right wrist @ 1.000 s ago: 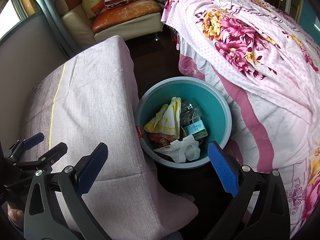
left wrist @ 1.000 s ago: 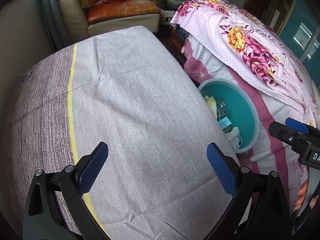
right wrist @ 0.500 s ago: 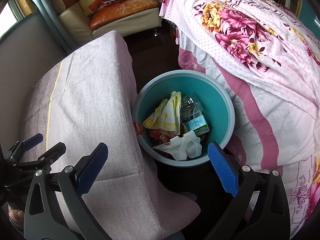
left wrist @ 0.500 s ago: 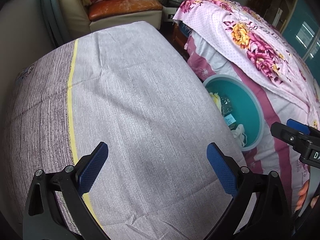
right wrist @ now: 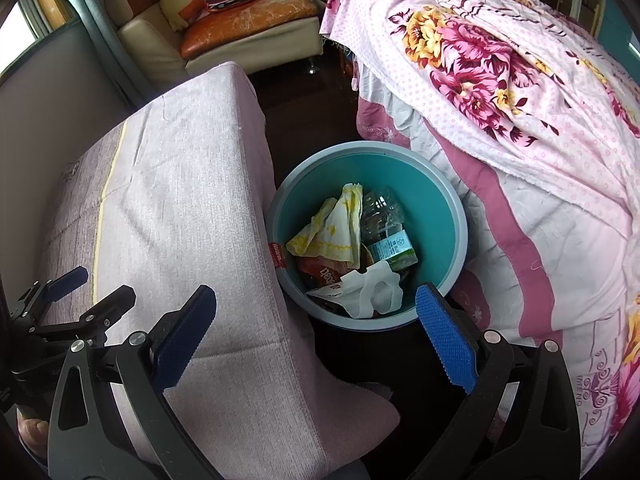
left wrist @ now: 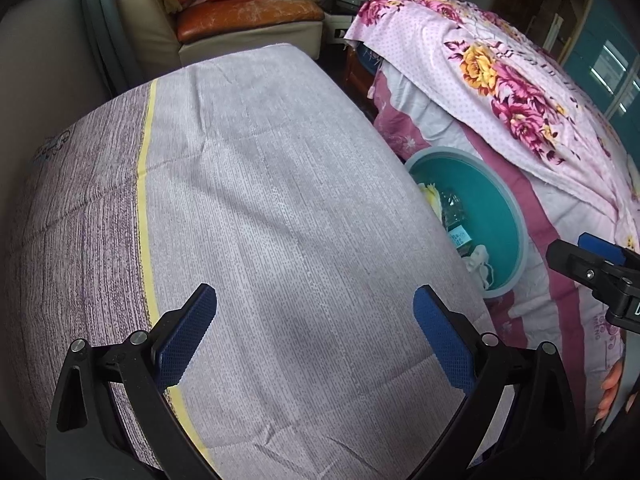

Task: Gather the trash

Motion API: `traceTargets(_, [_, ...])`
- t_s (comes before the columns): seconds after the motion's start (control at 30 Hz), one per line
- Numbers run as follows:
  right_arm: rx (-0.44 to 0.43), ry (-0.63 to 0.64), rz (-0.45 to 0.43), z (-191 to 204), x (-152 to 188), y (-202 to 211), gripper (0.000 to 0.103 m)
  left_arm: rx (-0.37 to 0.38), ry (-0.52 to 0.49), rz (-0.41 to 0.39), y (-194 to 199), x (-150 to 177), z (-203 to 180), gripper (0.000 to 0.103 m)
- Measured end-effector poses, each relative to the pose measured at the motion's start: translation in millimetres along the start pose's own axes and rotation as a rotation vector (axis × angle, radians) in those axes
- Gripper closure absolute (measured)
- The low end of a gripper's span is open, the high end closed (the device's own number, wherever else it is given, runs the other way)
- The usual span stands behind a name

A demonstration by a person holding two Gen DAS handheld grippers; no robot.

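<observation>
A teal bin (right wrist: pixel 436 204) stands on the floor between the cloth-covered table and the bed. It holds trash: a yellow-white wrapper (right wrist: pixel 336 224), a clear plastic bottle (right wrist: pixel 382 212), a small green carton (right wrist: pixel 394 250), a white crumpled paper (right wrist: pixel 372 292) and a red packet (right wrist: pixel 322 274). My right gripper (right wrist: pixel 316 328) is open and empty, above the bin's near edge. My left gripper (left wrist: pixel 316 332) is open and empty over the table cloth (left wrist: pixel 260 200). The bin also shows in the left wrist view (left wrist: pixel 496 200), partly hidden by the table edge.
The table's lilac cloth (right wrist: pixel 180 184) has a yellow stripe (left wrist: pixel 142 184). A bed with a floral pink cover (right wrist: pixel 500 80) lies right of the bin. A sofa (right wrist: pixel 248 20) with a cushion and bag stands at the back. Dark floor (right wrist: pixel 304 100) runs between table and bed.
Both views have shifted slightly: the bin sits a little farther right and lower in the left wrist view, and a little higher in the right wrist view. Both grippers stay open.
</observation>
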State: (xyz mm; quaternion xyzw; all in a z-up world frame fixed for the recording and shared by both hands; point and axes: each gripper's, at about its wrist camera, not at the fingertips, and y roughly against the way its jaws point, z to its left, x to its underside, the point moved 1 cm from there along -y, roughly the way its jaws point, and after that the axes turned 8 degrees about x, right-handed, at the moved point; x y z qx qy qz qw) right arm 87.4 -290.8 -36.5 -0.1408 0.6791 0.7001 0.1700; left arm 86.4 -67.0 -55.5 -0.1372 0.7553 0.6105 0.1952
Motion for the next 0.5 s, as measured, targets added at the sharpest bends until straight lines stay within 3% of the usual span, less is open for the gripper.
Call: traceTargets(0.5, [0.010,0.002,-0.034,-0.1,2.1,20.0,0.007,-0.019,-0.008,-0.028,17.6,3.7,-1.5,0.004])
